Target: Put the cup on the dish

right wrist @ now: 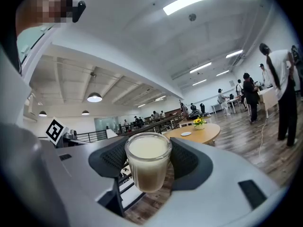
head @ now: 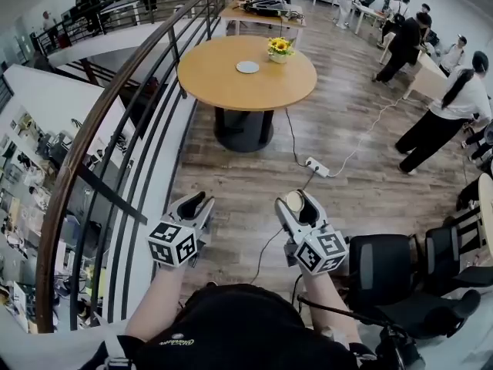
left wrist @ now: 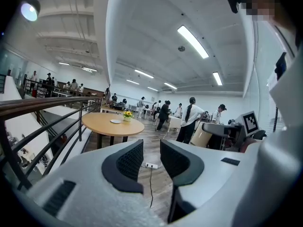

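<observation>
- Our right tool (right wrist: 148, 156) stands wide and squeezes the cup (right wrist: 148, 169) from both sides.
- Our left tool (left wrist: 151, 159) is a little open and holds nothing.
- The dish (head: 247, 67) lies on the round table (head: 223, 83), well away from us.
- The cup looks full. If we tip it while walking, it may spill.
- A plug box (head: 316, 166) lies on the floor on our way. We could trip.

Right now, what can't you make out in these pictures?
- Dish: too small in every view to tell its depth or whether anything lies on it.
- Cup, head view: only the rim shows; jaws of the right gripper hide its sides.
- Black chair, head view: cut off by the right edge.
</observation>
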{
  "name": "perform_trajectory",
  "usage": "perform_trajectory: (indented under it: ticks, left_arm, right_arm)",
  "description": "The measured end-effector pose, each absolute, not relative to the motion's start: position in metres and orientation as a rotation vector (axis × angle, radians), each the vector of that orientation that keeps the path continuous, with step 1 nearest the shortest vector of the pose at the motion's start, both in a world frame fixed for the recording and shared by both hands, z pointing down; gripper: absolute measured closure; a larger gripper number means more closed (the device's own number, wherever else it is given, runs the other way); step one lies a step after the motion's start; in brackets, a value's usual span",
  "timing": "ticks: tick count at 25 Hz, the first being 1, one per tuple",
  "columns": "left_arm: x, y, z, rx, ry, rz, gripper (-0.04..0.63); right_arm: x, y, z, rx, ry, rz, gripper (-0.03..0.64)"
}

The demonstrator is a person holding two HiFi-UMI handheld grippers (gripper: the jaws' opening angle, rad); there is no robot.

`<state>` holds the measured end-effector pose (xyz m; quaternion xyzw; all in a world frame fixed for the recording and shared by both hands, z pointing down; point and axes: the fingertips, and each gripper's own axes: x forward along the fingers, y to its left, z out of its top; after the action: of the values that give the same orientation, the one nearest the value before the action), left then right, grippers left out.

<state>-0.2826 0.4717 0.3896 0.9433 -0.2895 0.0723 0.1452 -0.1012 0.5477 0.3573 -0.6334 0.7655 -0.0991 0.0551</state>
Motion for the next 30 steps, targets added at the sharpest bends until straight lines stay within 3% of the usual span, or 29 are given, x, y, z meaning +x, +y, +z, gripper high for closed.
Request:
perform_trajectory:
  ticks: [16,30]
  left_arm:
    - [-0.170,0.509,0.402,2.801,-0.856,0.295,0.482]
    - [-0.137,0.394,0.395,2.825,-0.830,0.314,0.482]
  right_arm:
    - [-0.029,0.566,0.387,-1.952,2.422,-0.249,0.350]
    - [-0.022,0.450,0.375,-1.978,2.472,-0.226,0.350]
